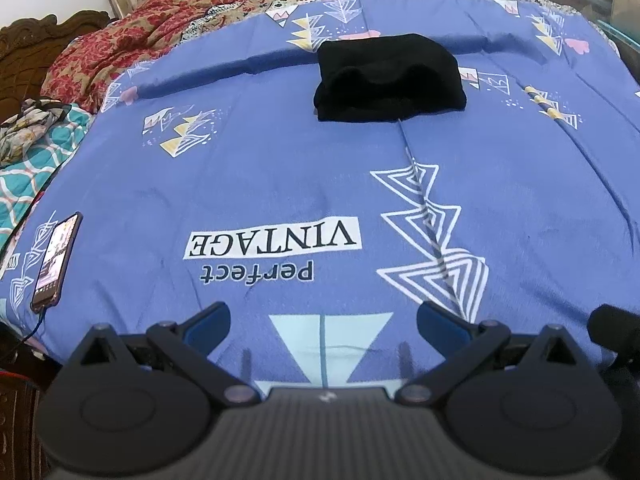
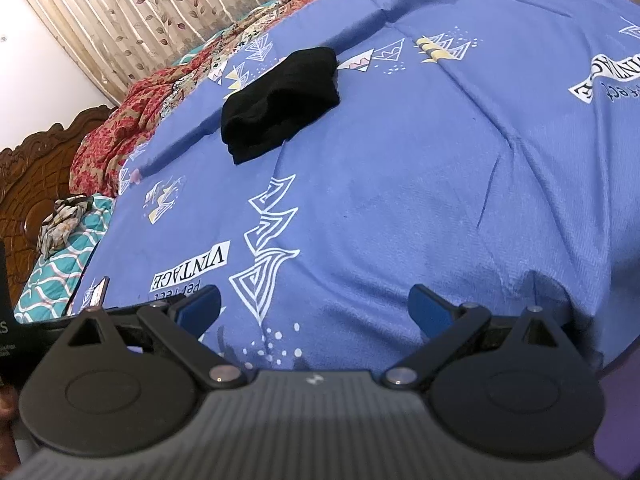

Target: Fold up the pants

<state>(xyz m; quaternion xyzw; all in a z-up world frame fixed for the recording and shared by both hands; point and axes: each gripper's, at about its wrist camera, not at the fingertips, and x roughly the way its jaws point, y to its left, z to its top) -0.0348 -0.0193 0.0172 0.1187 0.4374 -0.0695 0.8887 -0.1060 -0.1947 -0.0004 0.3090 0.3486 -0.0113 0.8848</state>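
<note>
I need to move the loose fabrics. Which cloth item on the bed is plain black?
The folded pants, lying on the blue bedsheet. The red floral blanket and teal quilt at the bed's edge are patterned.

Blue bedsheet (image 1: 280, 168) — folded black pants (image 1: 390, 78) & phone (image 1: 56, 260) on it.

Black pants (image 2: 280, 102) folded on blue bedsheet (image 2: 400, 200); right gripper (image 2: 316, 312) spread wide, empty, well apart.

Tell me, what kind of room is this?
Most likely a bedroom. There's a bed covered by a blue sheet, a carved wooden headboard at one end, and curtains behind it. Black pants lie folded on the sheet.
</note>
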